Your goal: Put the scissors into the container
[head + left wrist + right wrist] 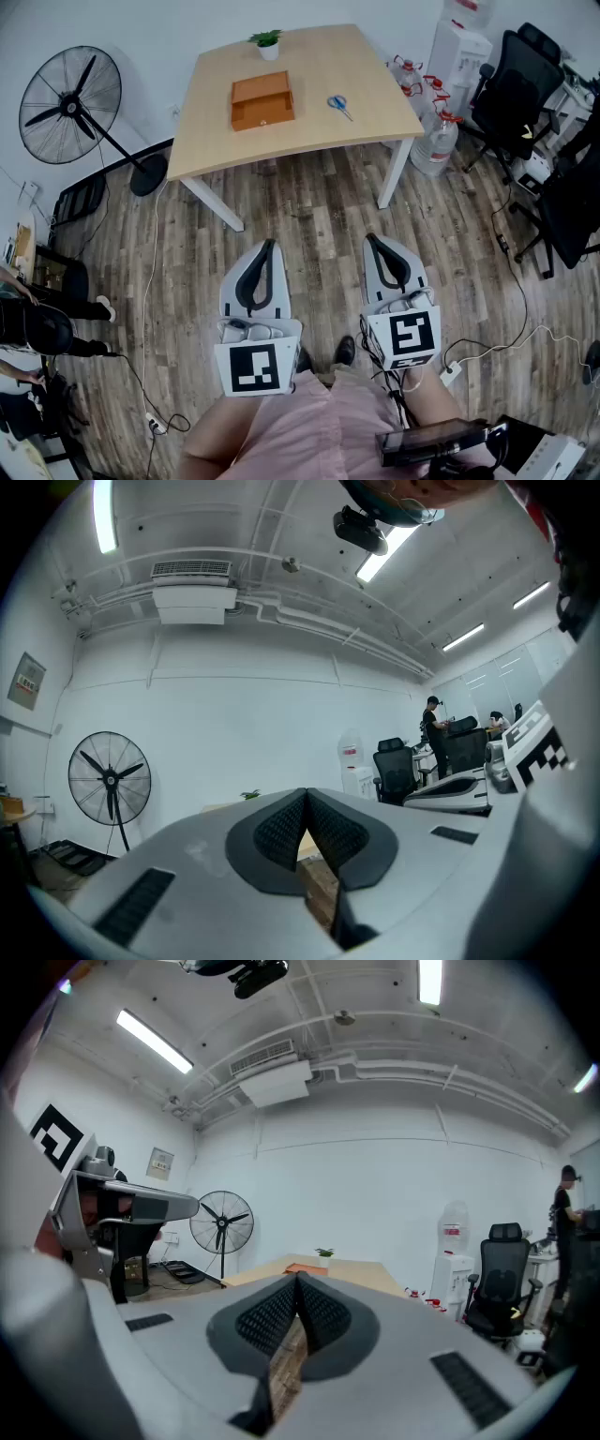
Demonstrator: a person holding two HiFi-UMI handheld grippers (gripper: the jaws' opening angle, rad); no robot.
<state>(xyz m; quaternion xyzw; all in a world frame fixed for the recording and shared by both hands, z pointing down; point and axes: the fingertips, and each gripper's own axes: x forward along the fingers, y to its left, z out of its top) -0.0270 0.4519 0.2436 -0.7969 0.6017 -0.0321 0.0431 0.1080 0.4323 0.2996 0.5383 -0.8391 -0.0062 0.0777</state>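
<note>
Hovering side by side over the wood-plank floor (309, 211), left gripper (269, 244) and right gripper (373, 239) point towards the light wooden counter (319, 56), fingers pressed together (nothing between them); small blue-handled scissors (339, 105) lie there beside the orange wooden container (262, 100)

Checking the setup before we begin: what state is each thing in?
container: resting on the table
scissors: lying flat on the table, outside the container, to its right
left gripper: shut, empty
right gripper: shut, empty
fan: blades look still
</note>
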